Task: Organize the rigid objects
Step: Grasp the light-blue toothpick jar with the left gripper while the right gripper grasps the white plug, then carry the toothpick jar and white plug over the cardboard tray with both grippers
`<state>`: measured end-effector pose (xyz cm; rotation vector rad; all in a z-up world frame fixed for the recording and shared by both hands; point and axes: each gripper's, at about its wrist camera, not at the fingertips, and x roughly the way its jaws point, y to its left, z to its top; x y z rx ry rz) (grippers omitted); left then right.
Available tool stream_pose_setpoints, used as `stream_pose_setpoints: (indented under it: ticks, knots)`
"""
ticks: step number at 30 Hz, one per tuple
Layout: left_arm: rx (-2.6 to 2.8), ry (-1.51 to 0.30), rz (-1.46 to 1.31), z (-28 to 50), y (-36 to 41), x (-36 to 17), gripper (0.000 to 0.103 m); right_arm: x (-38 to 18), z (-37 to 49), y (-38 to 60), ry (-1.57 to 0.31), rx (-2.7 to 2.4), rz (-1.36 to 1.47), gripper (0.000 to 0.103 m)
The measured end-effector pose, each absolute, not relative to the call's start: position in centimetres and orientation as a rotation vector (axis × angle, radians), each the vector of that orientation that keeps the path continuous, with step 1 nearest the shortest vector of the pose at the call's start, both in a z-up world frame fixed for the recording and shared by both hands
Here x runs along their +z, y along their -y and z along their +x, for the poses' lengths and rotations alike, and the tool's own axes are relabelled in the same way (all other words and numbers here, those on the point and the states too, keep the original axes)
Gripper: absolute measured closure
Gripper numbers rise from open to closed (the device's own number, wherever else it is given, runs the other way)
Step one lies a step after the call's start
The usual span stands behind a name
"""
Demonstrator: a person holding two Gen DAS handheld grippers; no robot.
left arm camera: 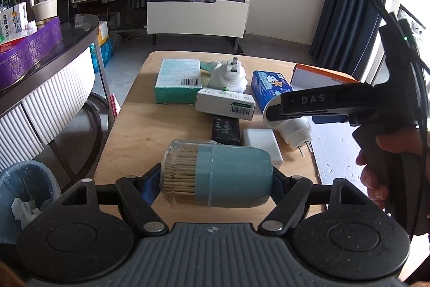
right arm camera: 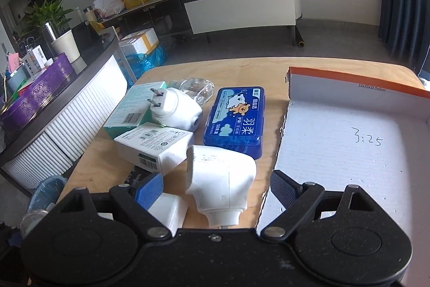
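A teal toothpick jar (left arm camera: 217, 176) with a clear lid lies sideways between the pads of my left gripper (left arm camera: 216, 179), which is shut on it just above the wooden table (left arm camera: 150, 125). My right gripper (right arm camera: 216, 190) stands open, its fingers on either side of a white plug-in device (right arm camera: 221, 184) and apart from it. In the left wrist view the right gripper (left arm camera: 274, 112), held by a hand (left arm camera: 376, 179), hovers over that white plug-in device (left arm camera: 293, 129). An open white cardboard box (right arm camera: 349, 152) with an orange rim lies at the right.
On the table lie a blue floss box (right arm camera: 236, 120), a second white plug (right arm camera: 177, 109), a teal carton (right arm camera: 134, 106), a white barcode box (right arm camera: 156, 144), a white charger block (left arm camera: 262, 144) and a black pack (left arm camera: 225, 129). A bin (left arm camera: 24, 192) stands left of the table.
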<state>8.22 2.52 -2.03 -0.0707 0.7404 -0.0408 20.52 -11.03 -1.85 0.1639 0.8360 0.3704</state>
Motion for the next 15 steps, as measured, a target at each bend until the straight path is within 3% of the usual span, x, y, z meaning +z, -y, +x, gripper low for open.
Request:
stream_pose_setpoints:
  ticks: [5, 8, 10, 15]
  knots:
    - [-0.045, -0.746, -0.077, 9.2, -2.7, -2.0, 0.025, -3.4, 22.3, 10.3, -0.895, 0.387, 0.169, 0.003]
    - [-0.051, -0.749, -0.080, 9.9, -2.7, -1.9, 0.025, -3.6, 22.1, 9.6, -0.879, 0.396, 0.127, 0.026]
    - [-0.054, -0.749, -0.083, 10.3, -2.7, -1.8, 0.025, -3.5, 21.9, 9.6, -0.874, 0.410, 0.120, 0.032]
    - [-0.060, -0.741, -0.086, 10.9, -2.2, -1.4, 0.025, -3.1, 21.0, 10.7, -0.853, 0.392, 0.136, 0.032]
